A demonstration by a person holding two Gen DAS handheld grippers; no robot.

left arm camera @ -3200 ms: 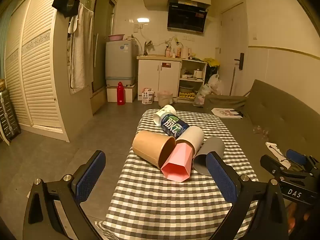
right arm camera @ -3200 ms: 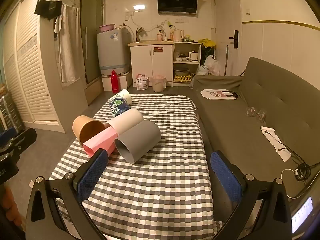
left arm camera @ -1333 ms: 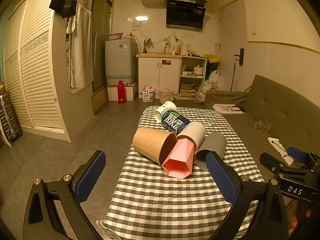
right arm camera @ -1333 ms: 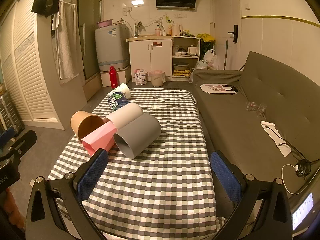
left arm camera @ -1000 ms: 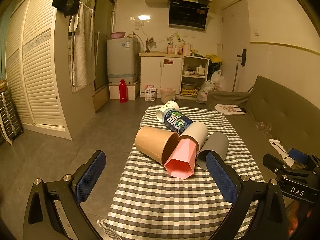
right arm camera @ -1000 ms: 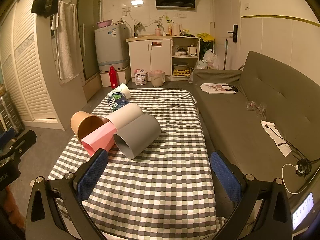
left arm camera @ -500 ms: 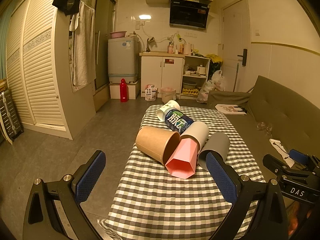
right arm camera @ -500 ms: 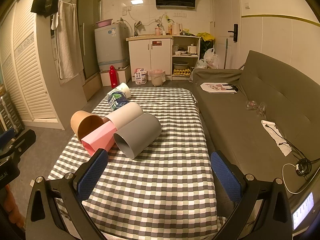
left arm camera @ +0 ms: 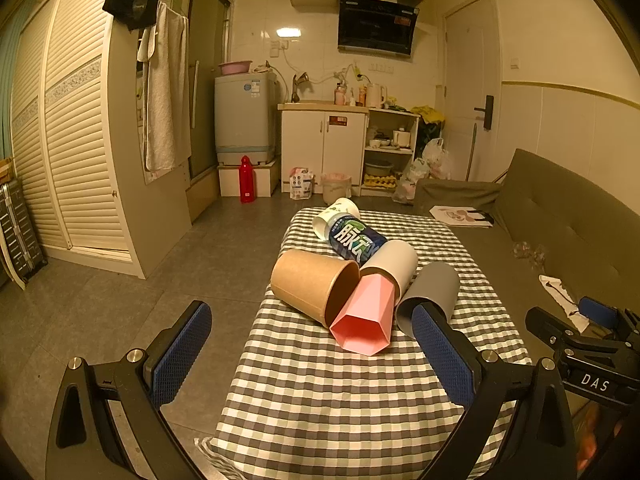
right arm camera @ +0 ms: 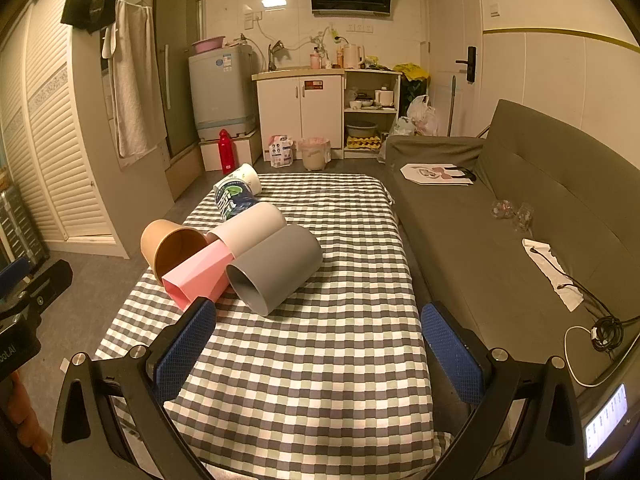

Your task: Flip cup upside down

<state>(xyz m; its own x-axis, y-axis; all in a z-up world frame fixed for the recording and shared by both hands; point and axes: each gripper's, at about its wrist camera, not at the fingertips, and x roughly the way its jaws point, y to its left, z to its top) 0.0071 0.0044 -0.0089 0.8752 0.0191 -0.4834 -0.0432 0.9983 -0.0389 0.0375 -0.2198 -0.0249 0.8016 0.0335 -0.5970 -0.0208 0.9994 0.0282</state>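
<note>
Several cups lie on their sides in a cluster on the checkered table: a brown paper cup, a pink faceted cup, a light grey cup, a dark grey cup, a blue printed cup and a white cup. In the right wrist view they are the dark grey cup, pink cup and brown cup. My left gripper is open and empty, short of the cups. My right gripper is open and empty above the near table.
A grey sofa runs along the table's right side, with a cable and paper on it. Floor lies to the left. The kitchen cabinet and washing machine stand far behind. The right gripper's body shows in the left wrist view.
Both grippers stay open and nearly still. The left wrist view has drifted slightly, so the cups sit a little higher and to the right in it.
</note>
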